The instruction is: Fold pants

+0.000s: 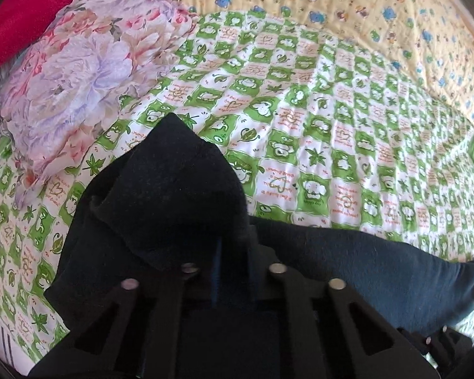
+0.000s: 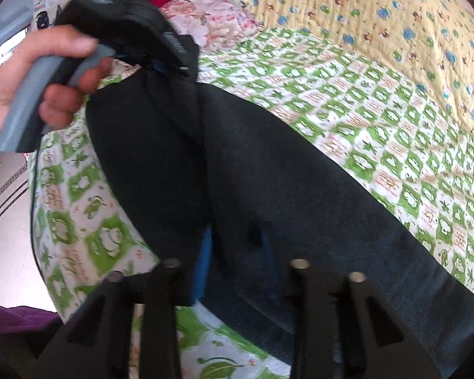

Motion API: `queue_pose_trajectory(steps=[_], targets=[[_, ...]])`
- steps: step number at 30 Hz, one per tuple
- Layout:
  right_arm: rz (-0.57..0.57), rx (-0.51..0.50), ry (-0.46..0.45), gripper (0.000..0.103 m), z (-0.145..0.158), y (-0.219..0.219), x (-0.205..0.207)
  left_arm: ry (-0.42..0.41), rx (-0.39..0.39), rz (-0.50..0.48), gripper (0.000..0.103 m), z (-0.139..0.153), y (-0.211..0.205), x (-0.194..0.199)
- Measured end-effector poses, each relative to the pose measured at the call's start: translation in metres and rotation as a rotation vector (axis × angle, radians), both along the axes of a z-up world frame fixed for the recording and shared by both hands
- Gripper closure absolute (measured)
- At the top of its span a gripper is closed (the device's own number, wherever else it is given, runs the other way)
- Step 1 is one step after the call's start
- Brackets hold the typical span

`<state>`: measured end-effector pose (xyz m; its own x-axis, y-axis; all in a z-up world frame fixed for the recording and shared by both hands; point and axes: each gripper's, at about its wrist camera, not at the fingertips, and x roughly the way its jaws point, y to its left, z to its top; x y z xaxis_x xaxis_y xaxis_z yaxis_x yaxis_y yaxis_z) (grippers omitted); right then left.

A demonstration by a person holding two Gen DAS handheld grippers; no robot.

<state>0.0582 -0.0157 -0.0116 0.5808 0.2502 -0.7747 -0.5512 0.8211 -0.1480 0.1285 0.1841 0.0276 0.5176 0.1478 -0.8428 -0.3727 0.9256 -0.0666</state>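
Dark navy pants (image 1: 173,195) hang bunched over my left gripper (image 1: 230,252), which is shut on a fold of them and holds them above the bed. A stretch of the pants (image 1: 379,262) runs off to the right. In the right wrist view the pants (image 2: 268,170) stretch from the left gripper (image 2: 161,63), held by a hand at the upper left, down to my right gripper (image 2: 233,246), which is shut on the cloth. The fingertips of both grippers are hidden by fabric.
A green and white checked quilt (image 1: 331,110) covers the bed. A yellow animal-print quilt (image 1: 363,6) lies behind it. A floral pink and lilac cloth (image 1: 79,72) and a red cloth (image 1: 19,22) lie at the far left. Floor (image 2: 6,221) shows left of the bed.
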Motion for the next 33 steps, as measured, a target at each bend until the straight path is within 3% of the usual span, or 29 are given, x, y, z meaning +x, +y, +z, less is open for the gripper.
queue_pose_trajectory(steps=[3, 9, 15, 26, 33], targets=[[-0.023, 0.048, -0.002, 0.090, 0.009, -0.008, 0.004, -0.079, 0.000, -0.016, 0.098, 0.013, -0.005, -0.019], [-0.012, 0.208, 0.009, 0.091, 0.045, -0.030, 0.002, -0.233, -0.040, 0.008, 0.099, 0.048, 0.012, -0.074], [0.055, 0.320, 0.058, 0.091, 0.061, -0.042, -0.004, -0.280, -0.097, 0.023, 0.098, 0.048, 0.036, -0.114], [0.099, 0.211, 0.111, 0.098, 0.028, -0.018, -0.018, -0.267, -0.162, 0.061, 0.098, 0.000, 0.052, -0.145], [0.101, 0.214, 0.129, 0.098, 0.025, -0.010, -0.019, -0.269, -0.230, 0.115, 0.098, -0.023, 0.056, -0.166]])
